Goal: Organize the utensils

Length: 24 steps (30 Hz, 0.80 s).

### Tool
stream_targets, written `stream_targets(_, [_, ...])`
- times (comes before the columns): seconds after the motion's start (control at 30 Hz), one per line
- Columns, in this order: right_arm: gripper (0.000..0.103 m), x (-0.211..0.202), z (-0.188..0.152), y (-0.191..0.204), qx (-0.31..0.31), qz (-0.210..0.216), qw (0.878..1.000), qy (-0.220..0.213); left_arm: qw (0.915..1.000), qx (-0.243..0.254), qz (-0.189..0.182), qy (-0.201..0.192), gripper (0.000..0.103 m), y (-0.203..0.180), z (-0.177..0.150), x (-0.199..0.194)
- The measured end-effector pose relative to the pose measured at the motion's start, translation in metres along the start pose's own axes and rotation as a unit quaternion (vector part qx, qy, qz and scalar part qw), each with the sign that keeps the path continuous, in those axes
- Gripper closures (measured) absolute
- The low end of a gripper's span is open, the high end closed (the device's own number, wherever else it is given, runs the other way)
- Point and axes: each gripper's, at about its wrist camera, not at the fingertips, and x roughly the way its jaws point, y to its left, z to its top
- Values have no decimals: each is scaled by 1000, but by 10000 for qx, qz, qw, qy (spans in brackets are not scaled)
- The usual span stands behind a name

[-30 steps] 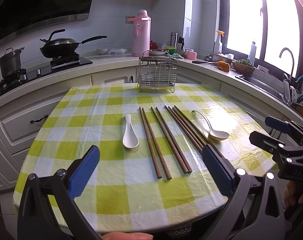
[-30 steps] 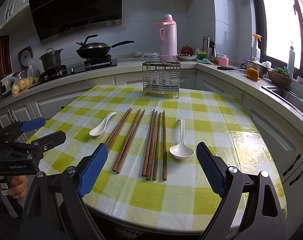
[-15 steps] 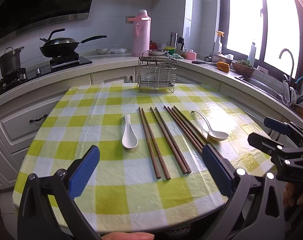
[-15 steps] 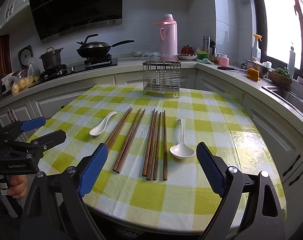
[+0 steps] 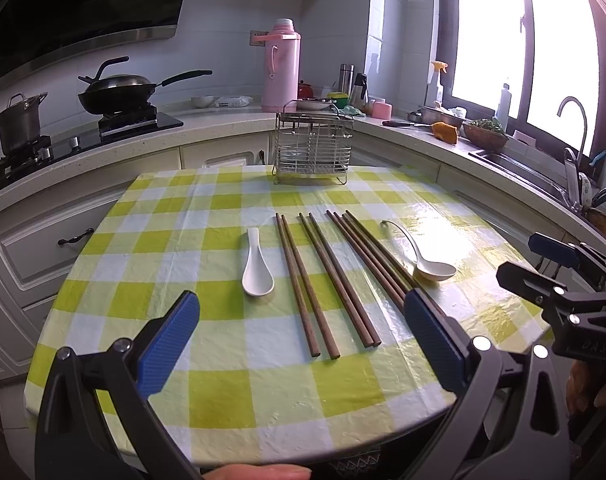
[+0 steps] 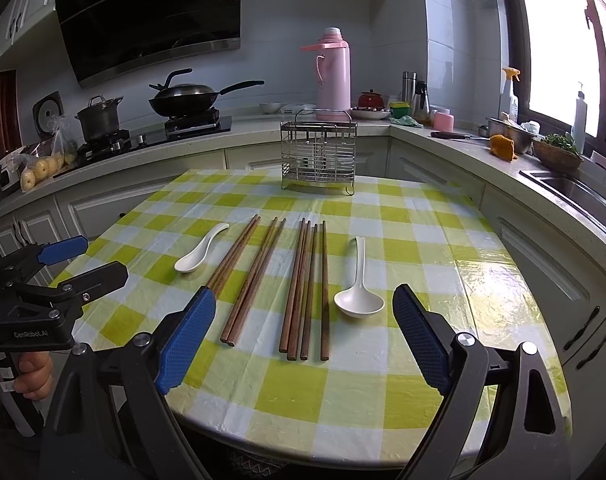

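Hovering at the near edge of the checkered surface (image 6: 423, 240), the left tongs (image 5: 303, 328) and right tongs (image 6: 303, 324) both gape wide, gripping nothing. Brown chopsticks (image 6: 303, 288) lie in a row mid-cloth, flanked by a short white spoon (image 6: 201, 248) and a white ladle (image 6: 359, 288). Well beyond them stands the wire utensil rack (image 6: 318, 156).

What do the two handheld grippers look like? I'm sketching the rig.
Both the left gripper and the right gripper have black angular frames, silver bolts and blue textured pads. White lettering "GenRobot.AI" marks the left one's body in the right wrist view.
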Motion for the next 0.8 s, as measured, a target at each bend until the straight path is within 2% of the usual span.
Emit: stream_targets(0.8, [18,-1,0,-6,10,-20,10000,-3,10000,18,-7,5,4,-1,-1,0])
